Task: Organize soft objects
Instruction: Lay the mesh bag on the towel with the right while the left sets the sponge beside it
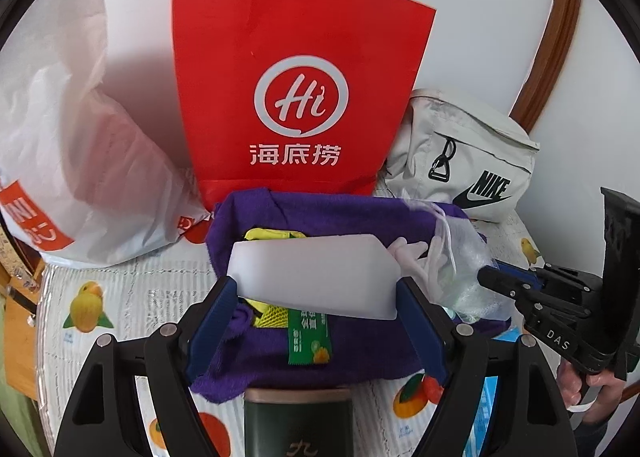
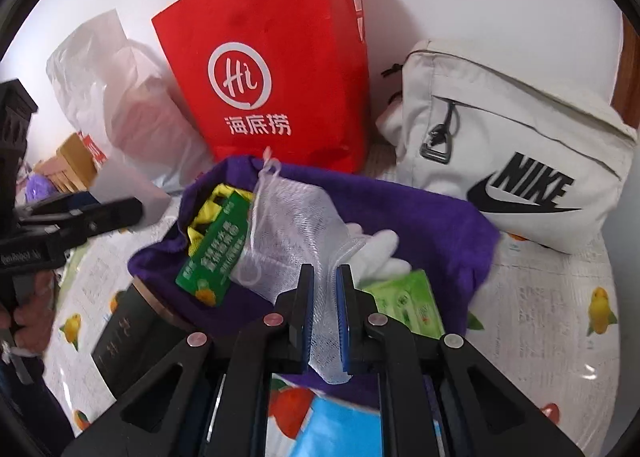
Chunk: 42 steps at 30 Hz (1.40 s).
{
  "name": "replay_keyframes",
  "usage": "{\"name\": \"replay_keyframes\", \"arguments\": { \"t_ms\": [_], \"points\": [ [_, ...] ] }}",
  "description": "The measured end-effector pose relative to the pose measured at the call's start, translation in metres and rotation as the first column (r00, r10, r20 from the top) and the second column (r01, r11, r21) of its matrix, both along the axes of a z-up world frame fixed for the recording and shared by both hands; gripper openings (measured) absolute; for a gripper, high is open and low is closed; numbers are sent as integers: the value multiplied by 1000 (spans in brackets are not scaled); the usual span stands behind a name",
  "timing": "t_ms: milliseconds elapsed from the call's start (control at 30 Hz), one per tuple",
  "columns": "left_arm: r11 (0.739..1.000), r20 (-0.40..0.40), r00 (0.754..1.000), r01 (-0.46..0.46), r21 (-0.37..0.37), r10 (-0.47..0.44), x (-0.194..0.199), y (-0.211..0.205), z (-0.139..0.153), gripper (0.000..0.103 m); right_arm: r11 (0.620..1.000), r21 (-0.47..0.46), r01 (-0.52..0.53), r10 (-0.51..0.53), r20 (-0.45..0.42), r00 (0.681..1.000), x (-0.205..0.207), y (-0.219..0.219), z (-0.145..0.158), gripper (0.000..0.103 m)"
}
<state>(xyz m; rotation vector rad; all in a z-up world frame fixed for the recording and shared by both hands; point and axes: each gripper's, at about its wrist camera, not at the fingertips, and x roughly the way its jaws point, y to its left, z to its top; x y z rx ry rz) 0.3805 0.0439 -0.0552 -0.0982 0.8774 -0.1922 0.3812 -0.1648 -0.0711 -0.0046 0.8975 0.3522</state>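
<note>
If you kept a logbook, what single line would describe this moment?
left gripper: shut on white foam block | right gripper: shut on white mesh bag | both above purple towel | red bag behind

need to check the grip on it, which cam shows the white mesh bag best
The right wrist view: the white mesh bag fills the centre, its netting sharp, its lower end pinched by the right gripper over the purple towel. The left wrist view shows it only at the right side, blurry, behind the white foam block.
</note>
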Motion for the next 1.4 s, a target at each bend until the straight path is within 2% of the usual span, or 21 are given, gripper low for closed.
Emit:
{"name": "replay_keyframes", "arguments": {
  "t_ms": [233, 300, 533, 600, 667, 700, 767, 800, 1033, 1400],
  "points": [
    [999, 1, 1000, -10, -36, 10, 9, 4, -12, 80, 999, -25, -47, 45, -69, 997, 13, 10, -20, 11],
    [999, -23, 1000, -3, -33, 3, 13, 4, -16, 80, 997, -35, -63, 60, -88, 994, 14, 14, -27, 11],
    [999, -22, 1000, -3, -38, 2, 15, 6, -21, 80, 993, -61, -97, 88, -139, 986, 16, 23, -45, 15],
    [999, -21, 1000, 3, -45, -4, 16, 4, -21, 80, 993, -78, -84, 73, -137, 988, 18, 23, -49, 22],
    [999, -26, 1000, 11, -43, -12, 17, 0, -24, 80, 993, -92, -69, 55, -140, 989, 21, 22, -52, 40],
    [999, -26, 1000, 16, -44, -17, 17, -1, -25, 80, 994, -90, -68, 55, -135, 989, 21, 21, -52, 43],
    [998, -33, 999, 33, -45, -34, 19, -7, -29, 80, 995, -82, -59, 47, -130, 990, 21, 19, -52, 57],
    [998, -38, 999, 37, -41, -38, 19, -10, -32, 80, 995, -79, -58, 47, -130, 990, 21, 18, -52, 58],
    [997, -74, 995, 71, -22, -73, 23, -24, -44, 81, 993, -105, -59, 51, -77, 996, 15, 13, -41, 59],
    [996, -127, 988, 89, -8, -90, 29, -34, -61, 82, 995, -87, 38, -41, -37, 998, 16, -16, -26, 59]
  ]
}}
